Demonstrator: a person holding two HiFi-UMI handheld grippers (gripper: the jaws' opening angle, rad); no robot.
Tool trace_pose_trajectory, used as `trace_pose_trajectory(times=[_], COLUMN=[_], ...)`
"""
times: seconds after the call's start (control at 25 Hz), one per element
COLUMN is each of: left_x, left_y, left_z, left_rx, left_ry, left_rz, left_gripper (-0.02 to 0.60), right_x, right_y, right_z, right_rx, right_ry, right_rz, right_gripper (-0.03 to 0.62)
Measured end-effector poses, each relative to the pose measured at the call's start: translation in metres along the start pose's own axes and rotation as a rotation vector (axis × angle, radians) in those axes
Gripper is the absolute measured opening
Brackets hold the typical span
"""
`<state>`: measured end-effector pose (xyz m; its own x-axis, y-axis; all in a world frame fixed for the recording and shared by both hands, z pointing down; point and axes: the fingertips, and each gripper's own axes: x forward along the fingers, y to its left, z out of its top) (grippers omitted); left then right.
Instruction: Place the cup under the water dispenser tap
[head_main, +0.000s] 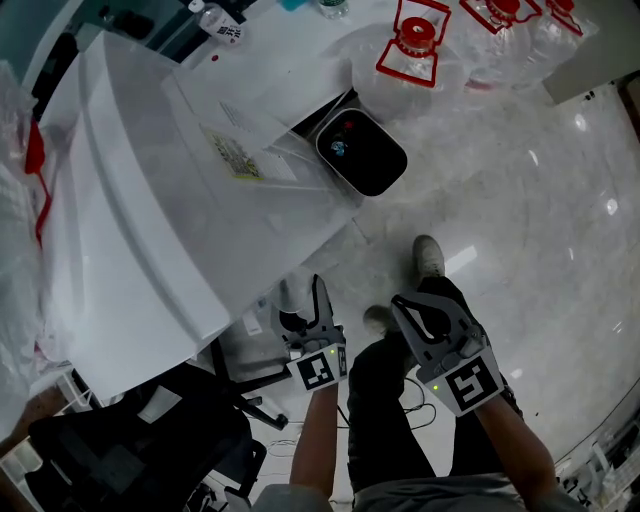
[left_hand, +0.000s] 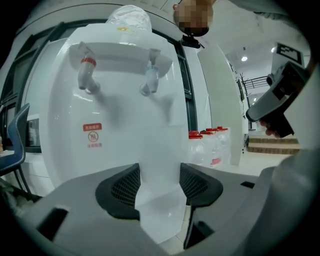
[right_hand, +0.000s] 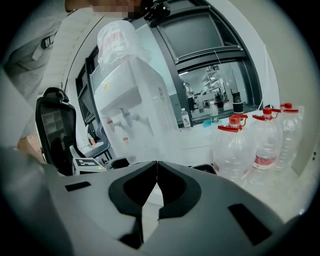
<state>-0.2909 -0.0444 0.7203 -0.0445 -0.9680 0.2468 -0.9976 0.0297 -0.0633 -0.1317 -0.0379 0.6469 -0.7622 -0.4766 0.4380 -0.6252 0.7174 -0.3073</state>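
Observation:
A translucent white plastic cup (left_hand: 158, 167) stands upright between the pads of my left gripper (left_hand: 159, 186), which is shut on it. The cup faces the front of the white water dispenser (left_hand: 120, 125), below the level of its red tap (left_hand: 86, 75) and blue tap (left_hand: 150, 77) and apart from them. In the head view the left gripper (head_main: 301, 306) holds the cup (head_main: 291, 296) beside the dispenser (head_main: 130, 220). My right gripper (head_main: 405, 305) hangs to the right over the floor. Its jaws (right_hand: 156, 165) meet at the tips with nothing between them.
Several large water bottles with red caps (right_hand: 235, 145) stand on the floor right of the dispenser. A black bin (head_main: 362, 152) sits against the dispenser's side. A dark chair (head_main: 130, 450) is at the lower left. The person's shoes (head_main: 430, 255) are on the marble floor.

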Motion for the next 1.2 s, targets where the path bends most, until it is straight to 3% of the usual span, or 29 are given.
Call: trace_pose_trajectory(times=[0.36,0.8,1.2], left_x=[0.022,0.04,0.043], left_y=[0.016,0.016,0.019], left_z=[-0.03,-0.055,-0.069], left_rx=[-0.023,-0.017,-0.058], left_ry=[0.0,0.007,0.051], left_rz=[0.074,0.098,0.148], left_gripper=[0.242,0.242,0.242], right_x=[0.02,0.034,0.031], right_y=[-0.018,-0.034,-0.047], right_z=[0.0,0.0,0.0], right_rx=[-0.067,-0.121,-0.092], right_ry=[-0.009,-0.024,-0.012], right_rz=[-0.008,0.005,-0.006], right_gripper=[0.012,0.012,0.011])
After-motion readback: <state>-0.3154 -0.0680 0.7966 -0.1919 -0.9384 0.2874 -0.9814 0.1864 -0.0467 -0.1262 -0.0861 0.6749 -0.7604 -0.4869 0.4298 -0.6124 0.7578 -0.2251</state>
